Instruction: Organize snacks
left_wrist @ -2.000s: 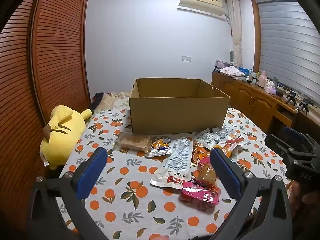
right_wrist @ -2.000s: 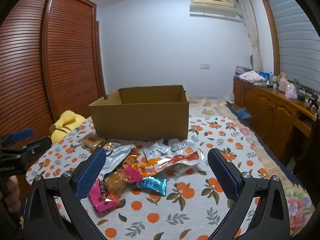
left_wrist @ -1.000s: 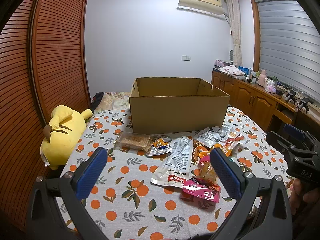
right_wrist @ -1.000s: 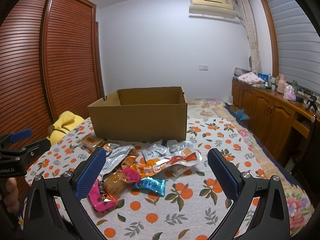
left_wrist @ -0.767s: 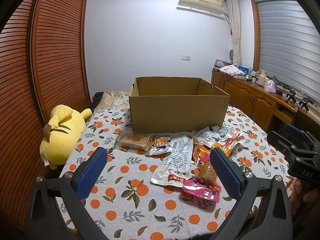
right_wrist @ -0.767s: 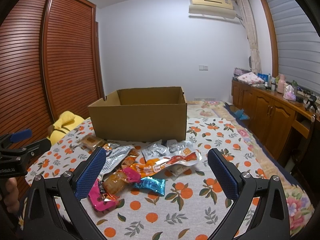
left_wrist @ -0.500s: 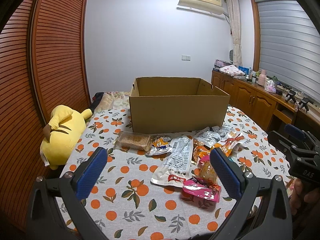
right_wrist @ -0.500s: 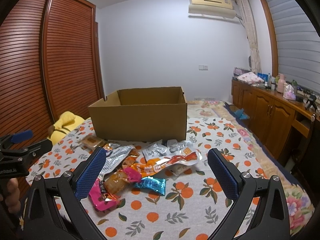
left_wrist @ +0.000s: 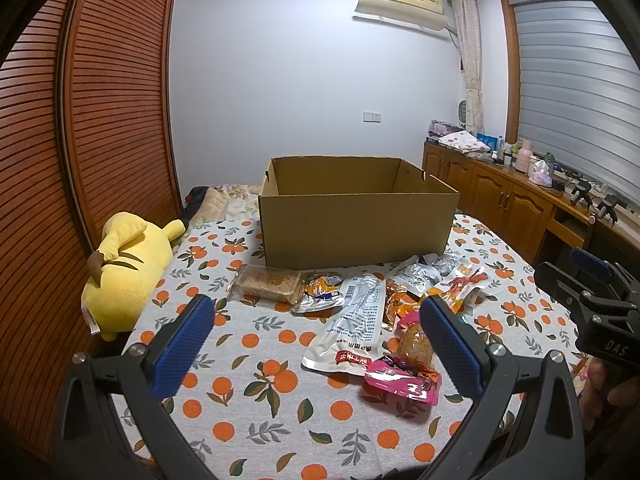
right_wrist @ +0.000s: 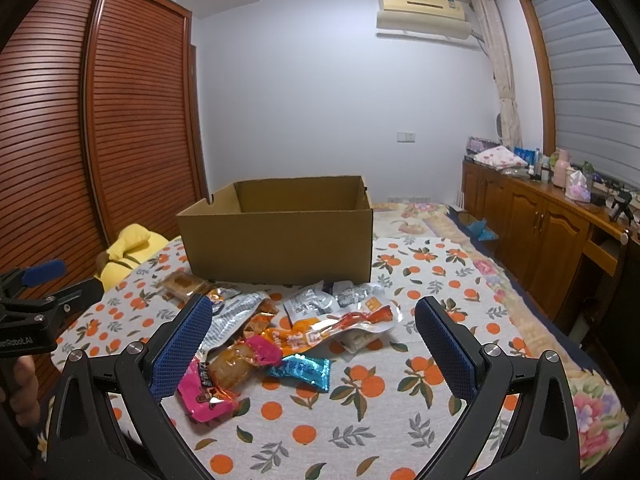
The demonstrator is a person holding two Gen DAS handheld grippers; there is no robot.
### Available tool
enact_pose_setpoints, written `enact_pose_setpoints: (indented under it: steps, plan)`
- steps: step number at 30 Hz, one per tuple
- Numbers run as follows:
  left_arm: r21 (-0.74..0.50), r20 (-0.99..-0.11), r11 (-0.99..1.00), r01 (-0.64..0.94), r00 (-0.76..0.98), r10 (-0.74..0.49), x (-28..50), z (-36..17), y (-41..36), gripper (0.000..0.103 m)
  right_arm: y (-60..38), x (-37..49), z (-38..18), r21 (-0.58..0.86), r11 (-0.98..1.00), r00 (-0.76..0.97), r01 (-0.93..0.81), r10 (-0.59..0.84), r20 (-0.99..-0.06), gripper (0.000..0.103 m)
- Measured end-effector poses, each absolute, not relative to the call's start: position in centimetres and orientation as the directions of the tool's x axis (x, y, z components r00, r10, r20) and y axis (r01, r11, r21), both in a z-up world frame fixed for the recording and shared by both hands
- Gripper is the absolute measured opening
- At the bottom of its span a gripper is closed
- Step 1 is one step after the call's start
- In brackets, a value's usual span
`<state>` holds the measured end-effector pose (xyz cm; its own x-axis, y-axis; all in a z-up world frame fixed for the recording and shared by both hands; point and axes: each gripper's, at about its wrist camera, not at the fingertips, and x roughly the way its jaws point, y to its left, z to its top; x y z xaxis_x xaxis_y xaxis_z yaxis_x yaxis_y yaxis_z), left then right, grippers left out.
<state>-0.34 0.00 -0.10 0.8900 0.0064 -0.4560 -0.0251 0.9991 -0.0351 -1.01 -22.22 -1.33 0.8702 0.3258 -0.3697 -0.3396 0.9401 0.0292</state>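
Note:
An open cardboard box [left_wrist: 356, 220] [right_wrist: 280, 236] stands on the orange-print cloth. Several snack packets lie in front of it: a brown cake bar [left_wrist: 270, 282], a long white pouch [left_wrist: 354, 320], a pink packet [left_wrist: 402, 376] [right_wrist: 206, 394], a blue candy [right_wrist: 302, 370] and an orange-red packet [right_wrist: 340, 326]. My left gripper [left_wrist: 316, 336] is open and empty, held above the cloth short of the packets. My right gripper [right_wrist: 314, 336] is open and empty, over the near side of the pile.
A yellow plush toy [left_wrist: 124, 268] lies at the table's left edge by the slatted wooden wardrobe [left_wrist: 80, 152]. Wooden cabinets [right_wrist: 540, 232] with clutter run along the right wall. A floral bedspread [right_wrist: 420, 216] lies behind the box.
Both grippers have drifted only slightly; the packets and box have not moved, and both grippers stay open.

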Motion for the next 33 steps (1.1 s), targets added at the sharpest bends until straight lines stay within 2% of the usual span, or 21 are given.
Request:
enact_pose_setpoints:
  steps: [33]
  plan:
    - [-0.035, -0.459, 0.999, -0.022, 0.888, 0.004, -0.35, 0.14, -0.05, 0.103, -21.96, -1.21, -0.65, 0.027, 0.939, 0.871, -0.344, 0.330, -0.364, 0.103]
